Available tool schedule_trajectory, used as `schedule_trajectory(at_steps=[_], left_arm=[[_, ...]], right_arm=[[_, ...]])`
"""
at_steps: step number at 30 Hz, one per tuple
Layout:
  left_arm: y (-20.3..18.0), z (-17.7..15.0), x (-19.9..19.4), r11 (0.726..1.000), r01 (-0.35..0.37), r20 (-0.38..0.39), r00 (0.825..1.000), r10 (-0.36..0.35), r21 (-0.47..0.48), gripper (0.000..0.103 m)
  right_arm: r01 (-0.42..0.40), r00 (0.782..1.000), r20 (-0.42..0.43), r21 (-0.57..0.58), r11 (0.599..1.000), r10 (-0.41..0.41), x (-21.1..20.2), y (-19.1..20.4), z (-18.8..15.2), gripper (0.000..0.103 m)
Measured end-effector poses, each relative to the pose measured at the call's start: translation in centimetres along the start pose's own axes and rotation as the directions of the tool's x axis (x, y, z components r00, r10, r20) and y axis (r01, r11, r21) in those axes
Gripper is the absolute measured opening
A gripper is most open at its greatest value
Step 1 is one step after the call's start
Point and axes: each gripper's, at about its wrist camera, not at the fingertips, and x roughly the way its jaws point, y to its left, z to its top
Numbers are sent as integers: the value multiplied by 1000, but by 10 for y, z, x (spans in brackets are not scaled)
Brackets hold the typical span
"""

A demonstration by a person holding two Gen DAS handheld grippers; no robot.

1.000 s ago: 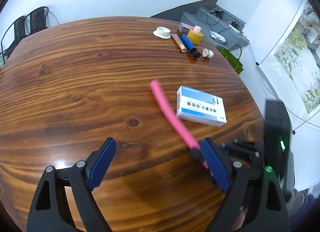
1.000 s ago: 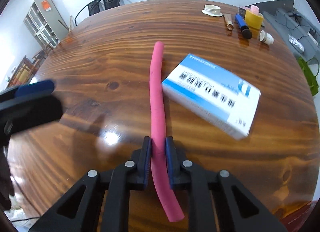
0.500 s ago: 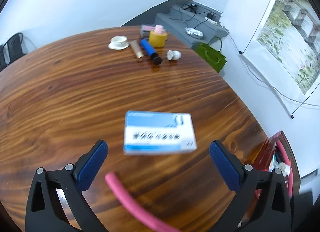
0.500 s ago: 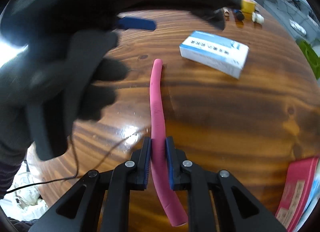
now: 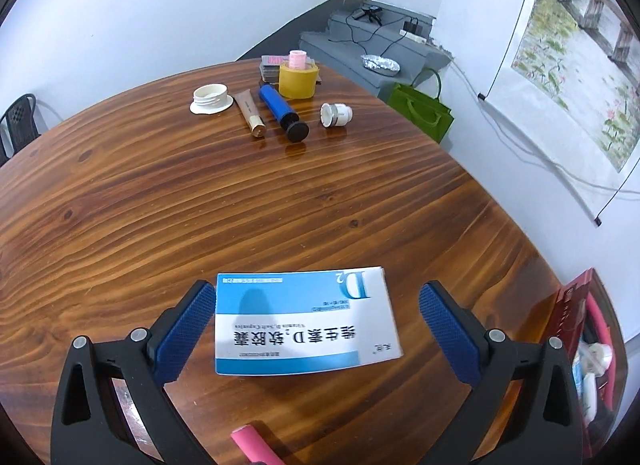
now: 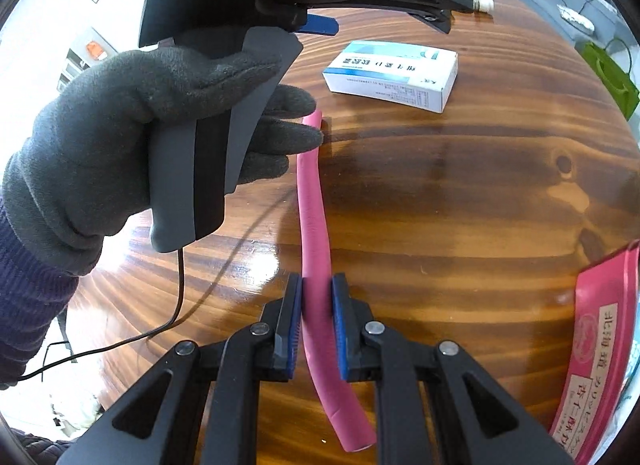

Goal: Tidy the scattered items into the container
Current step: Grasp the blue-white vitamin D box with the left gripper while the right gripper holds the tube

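Note:
A white and blue medicine box [image 5: 302,319] lies flat on the wooden table, between the wide-apart blue pads of my left gripper [image 5: 316,331], which is open and not touching it. My right gripper [image 6: 316,325] is shut on a long pink foam rod [image 6: 314,225], held above the table. The rod's far end [image 5: 250,441] shows at the bottom of the left wrist view. The same box [image 6: 390,75] lies beyond the rod's tip. A red container [image 5: 576,329] with several items inside stands at the table's right edge, also seen as a pink-red box [image 6: 604,329].
At the far side of the table lie a white lid [image 5: 211,99], a beige tube [image 5: 249,113], a blue cylinder [image 5: 282,113], a yellow tape roll [image 5: 298,79] and a small white cap [image 5: 336,115]. A gloved hand [image 6: 132,137] holds the left gripper's handle close to the rod.
The left gripper has swung over to the medicine box and now straddles it with jaws wider apart. The right gripper has carried the pink rod toward the red container at the table's edge.

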Motion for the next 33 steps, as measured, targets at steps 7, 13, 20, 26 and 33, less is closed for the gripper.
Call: schedule_trajectory(at_steps=[7,13,20,26,33], left_arm=[[13,4,13,994,-33,-63,997,40,107,103],[27,19,17,992,-42,-47,998,48,115,103],[49,34,41,990,-102,-79,991,110,98,103],[65,22,43,989,-113,-111,986,123,93,103],[60,-3,26,990,-65,-145,986,83,127,103]], right_arm=[[-9,1000,-7,-13,1000,9,1,4,3,16],[-10,1000,-14,0,1000,10,0,5,-1,16],[-7,1000,-18,5,1000,7,2,14,-4,16],[-12,1000,-20,2,1000,12,4,15,-8,16],[-29,999,-19,-21,999,29,-1,14,-12,16]])
